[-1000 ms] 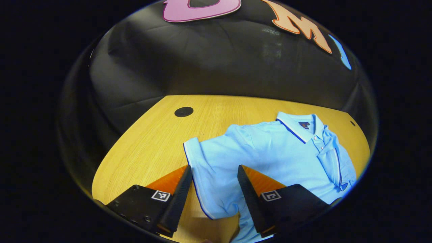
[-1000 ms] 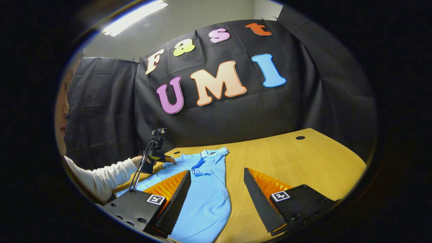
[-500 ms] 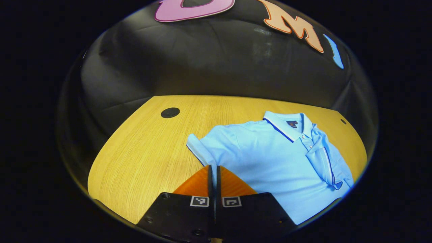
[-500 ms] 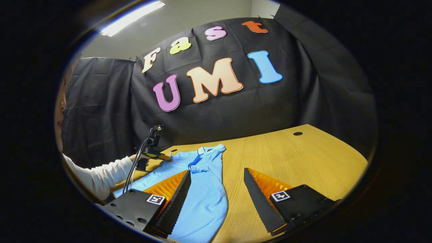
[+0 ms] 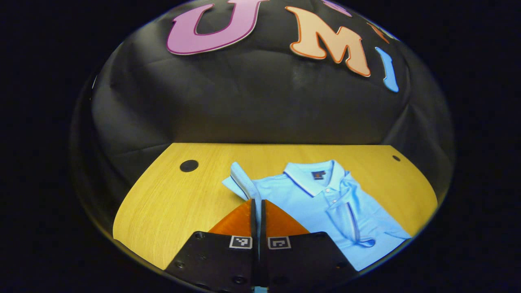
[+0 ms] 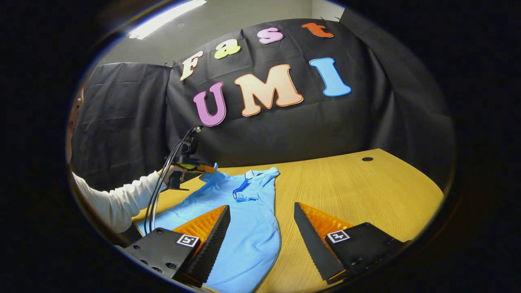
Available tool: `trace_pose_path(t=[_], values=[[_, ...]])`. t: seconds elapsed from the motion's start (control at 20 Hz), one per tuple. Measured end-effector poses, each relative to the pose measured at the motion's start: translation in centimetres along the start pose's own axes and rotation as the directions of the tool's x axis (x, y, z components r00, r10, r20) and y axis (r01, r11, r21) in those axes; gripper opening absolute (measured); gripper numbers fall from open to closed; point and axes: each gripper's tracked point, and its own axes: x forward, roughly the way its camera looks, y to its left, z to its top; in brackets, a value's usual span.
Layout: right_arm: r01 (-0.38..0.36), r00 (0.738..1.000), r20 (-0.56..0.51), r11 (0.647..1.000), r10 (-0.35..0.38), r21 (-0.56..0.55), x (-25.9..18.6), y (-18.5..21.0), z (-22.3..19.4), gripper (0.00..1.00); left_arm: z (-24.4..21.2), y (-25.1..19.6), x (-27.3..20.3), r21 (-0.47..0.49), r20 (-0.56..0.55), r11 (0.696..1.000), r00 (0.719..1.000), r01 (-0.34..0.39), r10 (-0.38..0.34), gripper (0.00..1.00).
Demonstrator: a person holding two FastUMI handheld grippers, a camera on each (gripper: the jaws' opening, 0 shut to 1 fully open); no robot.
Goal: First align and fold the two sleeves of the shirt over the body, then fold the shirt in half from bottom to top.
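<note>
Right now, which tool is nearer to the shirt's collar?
Left. The left tool is shut on the sleeve beside the collar; the right tool hangs open near the shirt's lower part.

Your left gripper (image 5: 257, 203): fingers pressed together, pinching the sleeve (image 5: 243, 182), raised | your right gripper (image 6: 260, 228): fingers spread wide, gripping nothing | your left hand (image 6: 169, 173): wrapped round its handle, arm outstretched

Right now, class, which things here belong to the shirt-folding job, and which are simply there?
Belong to the job:
shirt
left sleeve, pinched in the left gripper
right gripper, open above the shirt's edge

Simply there:
table
cable hole
</note>
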Motion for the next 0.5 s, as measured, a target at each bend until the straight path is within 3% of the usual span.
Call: trace_pose_path(t=[0.25, 0.5], values=[[0.01, 1.0, -0.017, 1.0, -0.01, -0.01, -0.3, -0.5, -0.9, 0.98, 2.1, -8.6, -1.6, 0.075, 0.054, 0.989, 0.99, 0.127, -0.131, 0.0], [0.013, 1.0, -0.015, 1.0, -0.013, 0.008, -0.6, -0.9, -1.2, 0.98, -1.6, -15.4, -1.6, 0.165, -0.014, 0.958, 0.972, 0.233, -0.233, 0.0]])
